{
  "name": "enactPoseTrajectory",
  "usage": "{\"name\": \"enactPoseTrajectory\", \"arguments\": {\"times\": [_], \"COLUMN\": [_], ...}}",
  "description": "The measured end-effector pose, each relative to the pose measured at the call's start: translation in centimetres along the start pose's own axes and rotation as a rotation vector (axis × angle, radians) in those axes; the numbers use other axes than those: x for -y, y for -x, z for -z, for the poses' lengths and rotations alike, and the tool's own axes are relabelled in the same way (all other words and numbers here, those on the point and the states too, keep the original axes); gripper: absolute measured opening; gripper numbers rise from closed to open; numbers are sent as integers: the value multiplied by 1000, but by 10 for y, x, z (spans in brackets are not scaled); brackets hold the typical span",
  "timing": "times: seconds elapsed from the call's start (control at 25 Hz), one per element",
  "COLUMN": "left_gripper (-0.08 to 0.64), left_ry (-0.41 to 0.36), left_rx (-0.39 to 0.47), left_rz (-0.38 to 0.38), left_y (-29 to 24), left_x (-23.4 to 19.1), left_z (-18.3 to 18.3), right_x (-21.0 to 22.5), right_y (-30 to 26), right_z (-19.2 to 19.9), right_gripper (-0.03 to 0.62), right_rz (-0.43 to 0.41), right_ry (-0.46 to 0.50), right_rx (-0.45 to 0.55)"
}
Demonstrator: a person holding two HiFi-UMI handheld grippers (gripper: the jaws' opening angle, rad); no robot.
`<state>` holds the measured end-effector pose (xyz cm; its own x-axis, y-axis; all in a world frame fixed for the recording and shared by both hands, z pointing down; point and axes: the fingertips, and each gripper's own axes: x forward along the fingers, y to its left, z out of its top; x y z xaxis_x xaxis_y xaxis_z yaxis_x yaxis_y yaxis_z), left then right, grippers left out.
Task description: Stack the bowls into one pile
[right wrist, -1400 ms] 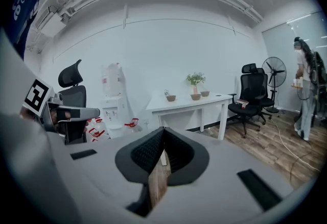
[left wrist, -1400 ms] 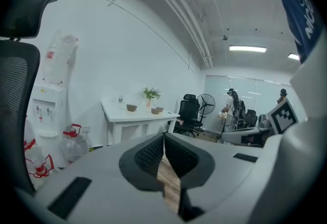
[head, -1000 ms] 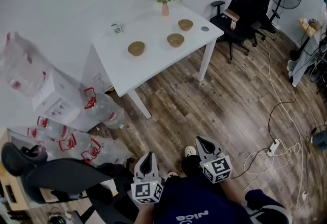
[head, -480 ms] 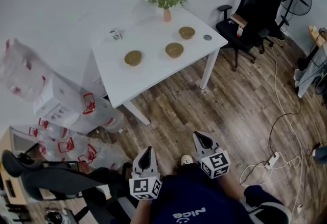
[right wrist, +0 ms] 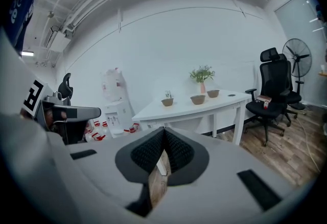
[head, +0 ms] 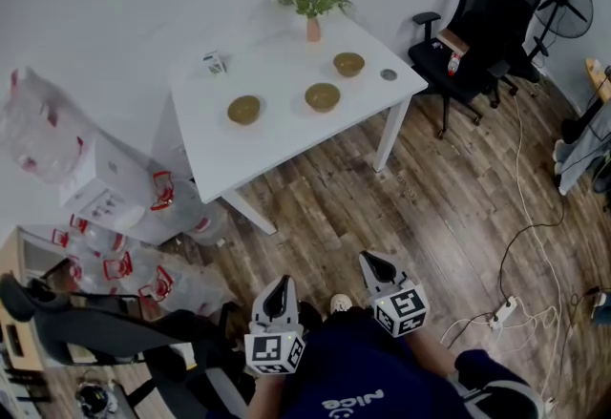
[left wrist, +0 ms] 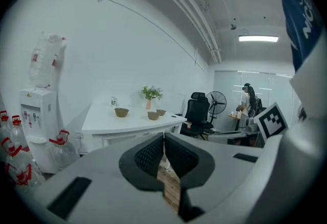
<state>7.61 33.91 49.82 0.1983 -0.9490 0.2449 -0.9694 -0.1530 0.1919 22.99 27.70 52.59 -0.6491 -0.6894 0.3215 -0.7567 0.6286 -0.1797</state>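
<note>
Three bowls [head: 323, 96] were set apart on the white desk [head: 277, 136], far from both tools. The left tool [head: 283, 285] and right tool [head: 368, 261] were pressed together, empty. The bowls were judged light, stiff, perhaps brittle, best pinched at the rim.

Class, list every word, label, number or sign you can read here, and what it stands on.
"nice", apparently: the person's dark shirt.
Square coded markers, no words: cubes on left tool and right tool.
Small card on the table, red bottle labels: too small to read.
</note>
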Motion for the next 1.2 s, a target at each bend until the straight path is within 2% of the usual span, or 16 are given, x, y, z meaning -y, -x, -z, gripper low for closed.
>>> {"name": "enactPoseTrajectory", "arguments": {"times": [0.36,0.84,1.2], "left_gripper": [25,26,26], "left_ry": [-7,-38,-44], "left_rx": [-26,-20,-40], "left_rz": [-24,59,138], "left_y": [-22,-108,-160], "left_x": [-28,-82,-139], "left_z": [2,-40,-59], "right_x": [5,26,17], "right_y": [-20,-94,-158], "right_z": [5,-33,-52], "right_gripper": [23,23,23], "right_rz": [21,115,177], "right_ry": [-26,-19,-24], "right_rx": [-17,-2,-18]}}
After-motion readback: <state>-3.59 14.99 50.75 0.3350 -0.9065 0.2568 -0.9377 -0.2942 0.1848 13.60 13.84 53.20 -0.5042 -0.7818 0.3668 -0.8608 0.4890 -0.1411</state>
